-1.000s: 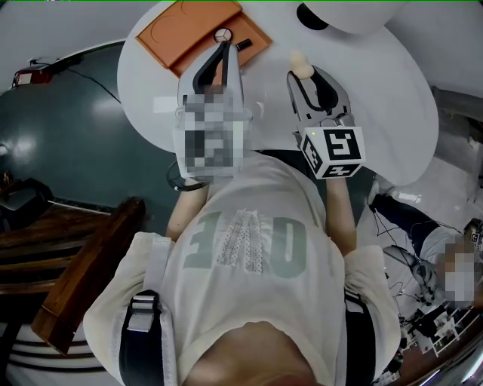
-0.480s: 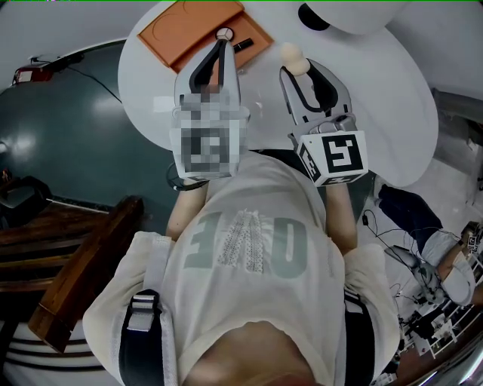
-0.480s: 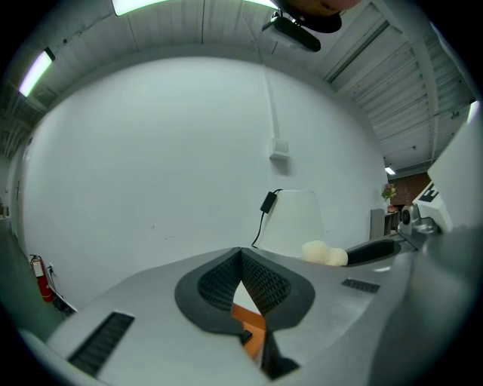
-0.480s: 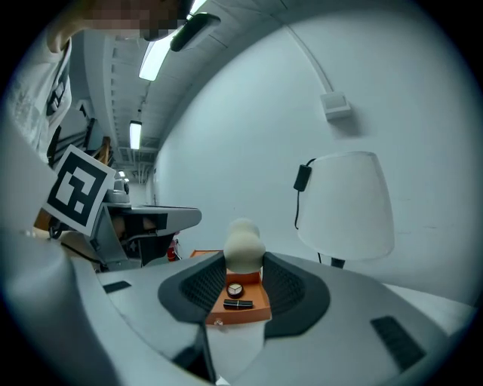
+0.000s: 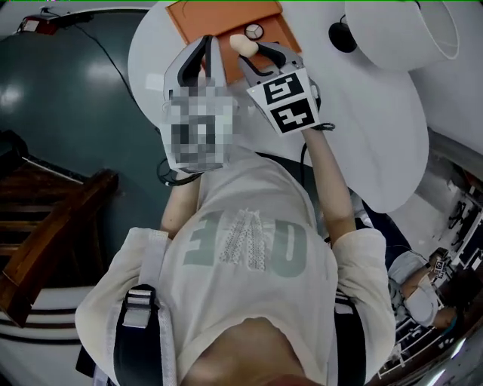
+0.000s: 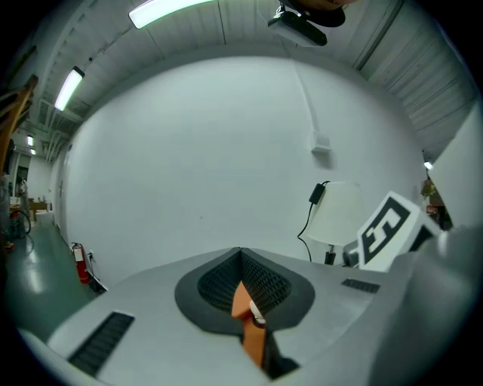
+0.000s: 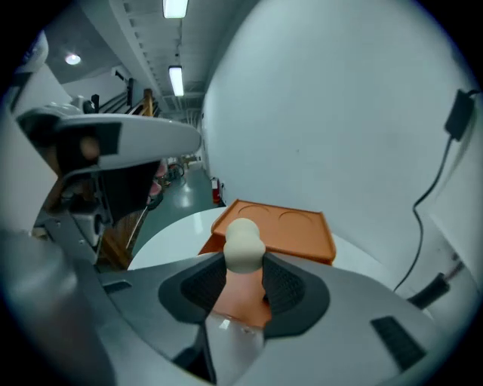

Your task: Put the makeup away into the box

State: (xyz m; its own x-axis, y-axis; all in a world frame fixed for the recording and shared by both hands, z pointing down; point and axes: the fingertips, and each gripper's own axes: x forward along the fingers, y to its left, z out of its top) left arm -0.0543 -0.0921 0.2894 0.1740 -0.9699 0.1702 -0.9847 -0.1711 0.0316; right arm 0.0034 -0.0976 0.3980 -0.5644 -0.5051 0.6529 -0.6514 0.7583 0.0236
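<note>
An orange box (image 5: 219,16) lies open at the far side of the white round table (image 5: 362,113). A small round white makeup item (image 5: 254,32) rests in it. My right gripper (image 5: 245,53) is shut on a cream gourd-shaped makeup sponge (image 5: 240,44) and holds it over the box's near edge. In the right gripper view the sponge (image 7: 244,245) sticks up between the pads, with the orange box (image 7: 281,226) just beyond. My left gripper (image 5: 211,44) is beside it on the left, shut and empty. Through the slit under its tips the orange box (image 6: 243,301) shows.
A white lamp shade (image 5: 407,30) with a black cable plug (image 5: 341,34) stands at the table's far right. The floor to the left is dark green, with wooden steps (image 5: 45,241) beside the person. The right gripper's marker cube (image 6: 385,230) shows in the left gripper view.
The right gripper has swung left and forward with the sponge, from the bare table to the box's near edge. The left gripper has edged forward toward the box, still shut.
</note>
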